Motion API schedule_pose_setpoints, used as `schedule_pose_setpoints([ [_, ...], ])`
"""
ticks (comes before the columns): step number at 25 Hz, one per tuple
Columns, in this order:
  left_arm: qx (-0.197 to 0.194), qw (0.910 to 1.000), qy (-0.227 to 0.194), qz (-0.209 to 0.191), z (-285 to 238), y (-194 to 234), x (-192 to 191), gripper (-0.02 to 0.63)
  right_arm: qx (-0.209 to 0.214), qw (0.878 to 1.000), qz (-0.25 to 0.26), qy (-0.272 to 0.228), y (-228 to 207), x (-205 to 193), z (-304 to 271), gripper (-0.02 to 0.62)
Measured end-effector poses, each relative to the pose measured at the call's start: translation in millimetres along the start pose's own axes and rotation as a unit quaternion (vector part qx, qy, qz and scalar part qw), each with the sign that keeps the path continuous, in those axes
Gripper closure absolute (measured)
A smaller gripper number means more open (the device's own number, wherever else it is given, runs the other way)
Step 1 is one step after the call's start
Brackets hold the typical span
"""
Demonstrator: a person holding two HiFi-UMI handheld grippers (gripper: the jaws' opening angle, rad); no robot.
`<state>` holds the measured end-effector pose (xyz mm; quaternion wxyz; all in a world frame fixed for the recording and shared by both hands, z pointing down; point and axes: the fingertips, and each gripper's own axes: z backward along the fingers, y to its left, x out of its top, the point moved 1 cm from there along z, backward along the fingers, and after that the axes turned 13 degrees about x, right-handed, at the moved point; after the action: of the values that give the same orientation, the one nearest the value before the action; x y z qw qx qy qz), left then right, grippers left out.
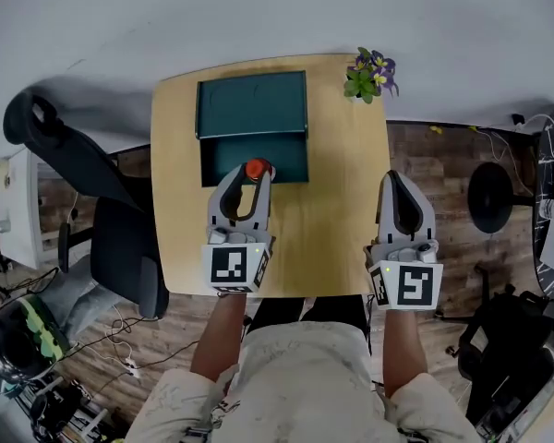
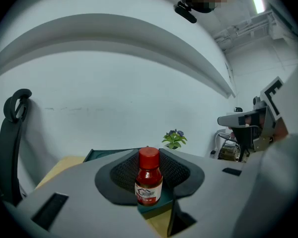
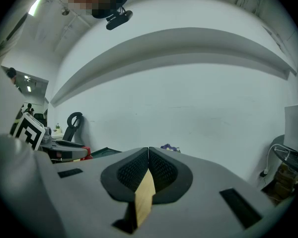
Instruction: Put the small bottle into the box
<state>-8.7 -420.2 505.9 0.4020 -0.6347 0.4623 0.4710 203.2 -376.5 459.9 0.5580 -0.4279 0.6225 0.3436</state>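
A small bottle [image 1: 258,169] with a red cap and red contents stands upright between the jaws of my left gripper [image 1: 252,175], which is shut on it. In the left gripper view the bottle [image 2: 149,177] shows a white label, and the pads press its sides. It hangs at the near edge of the open teal box [image 1: 251,109] at the table's far side. My right gripper [image 1: 394,181] is to the right over the table's right edge. In the right gripper view its jaws [image 3: 148,155] meet with nothing between them.
The wooden table [image 1: 332,201] carries a small potted plant [image 1: 370,74] at its far right corner. A black office chair [image 1: 65,155] stands to the left. Cables and clutter lie on the floor on both sides.
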Motion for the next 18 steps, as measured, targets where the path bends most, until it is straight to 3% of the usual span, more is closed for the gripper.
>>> schedule_pose_setpoints([
  [10, -0.004, 0.9993, 0.037, 0.007, -23, -22, -42, 0.476, 0.015, 1.000, -0.008, 0.019, -14, -24, -13, 0.578],
  [18, -0.006, 0.9993, 0.037, -0.003, -29, -38, -59, 0.476, 0.020, 0.999, -0.015, 0.028, -18, -36, -15, 0.578],
])
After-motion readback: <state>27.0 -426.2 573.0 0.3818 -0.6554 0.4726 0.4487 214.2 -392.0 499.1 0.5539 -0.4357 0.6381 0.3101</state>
